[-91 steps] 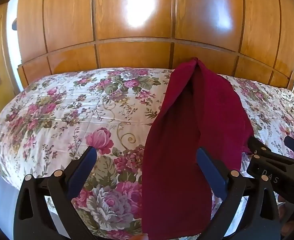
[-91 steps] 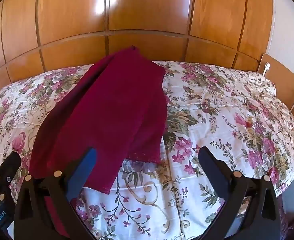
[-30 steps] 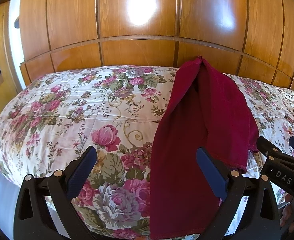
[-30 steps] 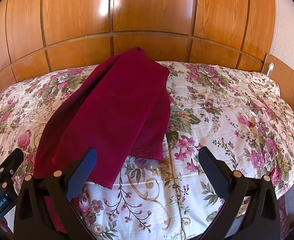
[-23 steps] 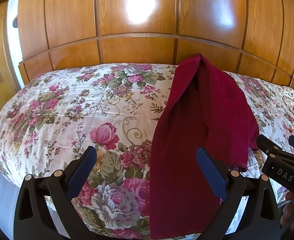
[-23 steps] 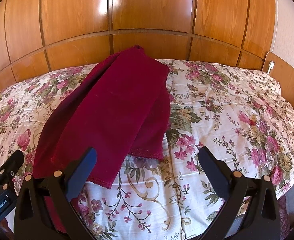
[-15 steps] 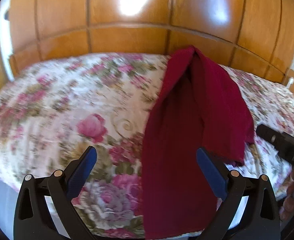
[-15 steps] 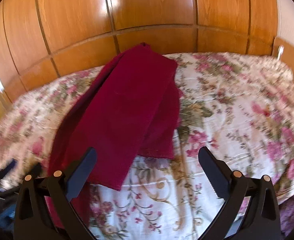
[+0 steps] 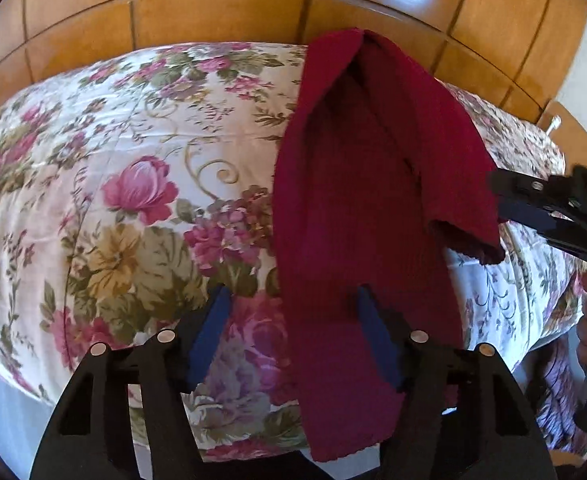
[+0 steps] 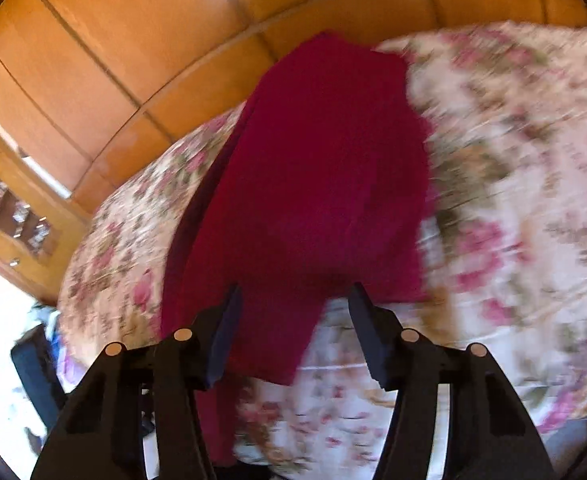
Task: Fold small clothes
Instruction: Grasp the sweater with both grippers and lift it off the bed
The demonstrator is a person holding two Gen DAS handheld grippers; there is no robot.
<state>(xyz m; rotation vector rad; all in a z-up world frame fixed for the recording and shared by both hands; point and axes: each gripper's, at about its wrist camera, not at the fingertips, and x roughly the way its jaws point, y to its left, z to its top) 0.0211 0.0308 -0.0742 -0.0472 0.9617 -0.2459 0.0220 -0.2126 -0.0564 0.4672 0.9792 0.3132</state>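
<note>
1. Floral bedspread [image 9: 141, 184]: the work surface, under everything.
2. Dark red garment [image 9: 357, 184]: lies lengthwise on it, near end hanging over the bed edge.
3. My left gripper [image 9: 293, 320]: jaws just narrowing, half open, straddling the garment's left edge, gripping nothing. I should bite hem only.
4. My right gripper [image 10: 293, 312]: likewise closing, empty, over the near hem; frame blurred.

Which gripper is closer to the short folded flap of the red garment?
Right. The right gripper sits beside the flap at the red garment's edge, jaws just narrowing on nothing; the left gripper is lower, near its hanging end.
</note>
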